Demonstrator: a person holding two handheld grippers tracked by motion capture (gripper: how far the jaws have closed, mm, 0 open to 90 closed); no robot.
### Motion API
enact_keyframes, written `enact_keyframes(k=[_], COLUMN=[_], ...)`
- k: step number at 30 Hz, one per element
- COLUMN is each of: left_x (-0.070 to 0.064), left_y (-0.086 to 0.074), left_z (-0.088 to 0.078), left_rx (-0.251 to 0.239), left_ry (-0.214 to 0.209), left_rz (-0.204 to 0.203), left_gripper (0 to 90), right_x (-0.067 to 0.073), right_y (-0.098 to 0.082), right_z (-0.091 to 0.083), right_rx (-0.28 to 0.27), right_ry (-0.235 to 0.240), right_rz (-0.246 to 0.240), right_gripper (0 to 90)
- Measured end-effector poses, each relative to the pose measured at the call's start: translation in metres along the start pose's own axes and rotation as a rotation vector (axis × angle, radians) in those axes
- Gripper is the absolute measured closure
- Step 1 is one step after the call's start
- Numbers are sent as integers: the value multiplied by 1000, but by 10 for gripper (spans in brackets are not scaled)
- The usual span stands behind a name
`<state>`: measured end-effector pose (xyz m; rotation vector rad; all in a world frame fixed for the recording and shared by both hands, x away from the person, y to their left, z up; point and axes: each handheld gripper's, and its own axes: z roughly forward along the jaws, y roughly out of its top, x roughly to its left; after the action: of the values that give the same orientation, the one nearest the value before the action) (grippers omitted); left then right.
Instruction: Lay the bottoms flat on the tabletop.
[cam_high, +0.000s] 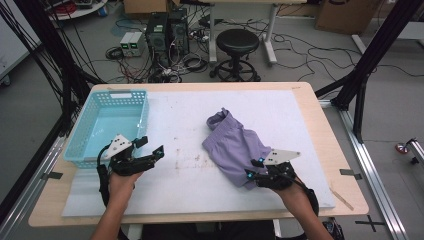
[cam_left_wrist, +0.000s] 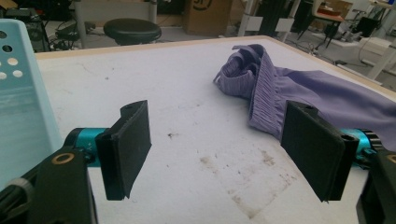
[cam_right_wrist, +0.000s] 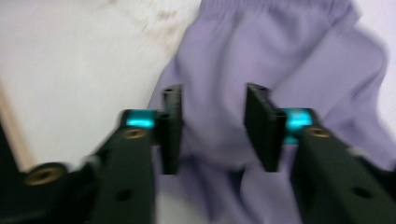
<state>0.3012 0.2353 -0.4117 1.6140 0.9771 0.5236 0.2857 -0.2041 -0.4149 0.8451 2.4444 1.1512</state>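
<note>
The right claw (cam_high: 256, 169) sits at about 5 o'clock on the table (cam_high: 320, 130), over the near end of a purple garment (cam_high: 235, 145). In the right gripper view its two black pads (cam_right_wrist: 172, 128) stand partly apart, roughly half-wide, with purple cloth showing in the gap behind them; the picture is blurred, and neither pad is seen pressing on the fabric, so nothing is pinched. The person's right hand (cam_high: 292, 192) comes in from 5 o'clock behind it, with the grey three-cornered plate on top.

The purple garment lies crumpled a little right of the table's middle, running from its gathered elastic waistband at about 12 o'clock of the heap down toward the right claw at 5 o'clock. It rests on a white mat (cam_high: 190, 175) that covers most of the table and bears brownish stains near its centre.

The left claw (cam_high: 150, 147) hovers at about 8 o'clock on the table, its jaws wide and holding nothing; in the left gripper view the pads (cam_left_wrist: 128, 147) frame bare stained mat, with the garment (cam_left_wrist: 289, 88) beyond at 1 o'clock, well apart from them. The left hand (cam_high: 122, 180) grips it from 7 o'clock.

A light blue perforated basket (cam_high: 85, 135) stands at 9 to 10 o'clock on the table, just beside the left claw. Beyond the table, at 12 o'clock, a black stool (cam_high: 236, 42) stands on the floor among cables.
</note>
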Motion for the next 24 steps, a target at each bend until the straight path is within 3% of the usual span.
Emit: enact_keyframes(k=[4,8,9,11,12,13,14,15,16,18,19,22,23,24], left_x=[-2,-3,-3,-4,-5,-5,-5,-5,-6,-6,-7,-9,-12,-12], left_y=[-1,-3,-3,-3,-3,-3,-4,-4,-4,-5,-5,-5,-6,-6], left_z=[4,6,6,6,6,6,7,7,7,7,8,10,14,14], left_rx=[3,8,8,12,13,13,14,17,20,21,22,24,36,36], left_ry=[-9,-17,-17,-17,-21,-21,-22,-22,-25,-25,-30,-36,-49,-49], left_rz=[3,4,4,5,8,8,11,13,14,16,13,13,18,18], left_gripper=[245,245,245,245,245,245,245,245,245,245,245,248,252,269], right_x=[8,21,21,25,22,19,19,16,15,13,4,-24,-33,-33], right_y=[26,49,49,53,52,51,51,52,52,52,52,48,45,45], right_z=[30,77,77,96,111,114,114,114,110,106,90,57,46,46], right_rx=[-13,65,65,123,186,191,191,191,213,202,130,30,17,17], right_ry=[-40,-72,-72,-87,-101,-77,-77,-40,-29,-12,-25,-98,-132,-132], right_rz=[-57,-77,-77,-84,-78,-66,-66,-52,-107,-114,-84,-4,26,26], right_gripper=[389,370,370,400,521,607,607,785,895,900,900,900,900,900])
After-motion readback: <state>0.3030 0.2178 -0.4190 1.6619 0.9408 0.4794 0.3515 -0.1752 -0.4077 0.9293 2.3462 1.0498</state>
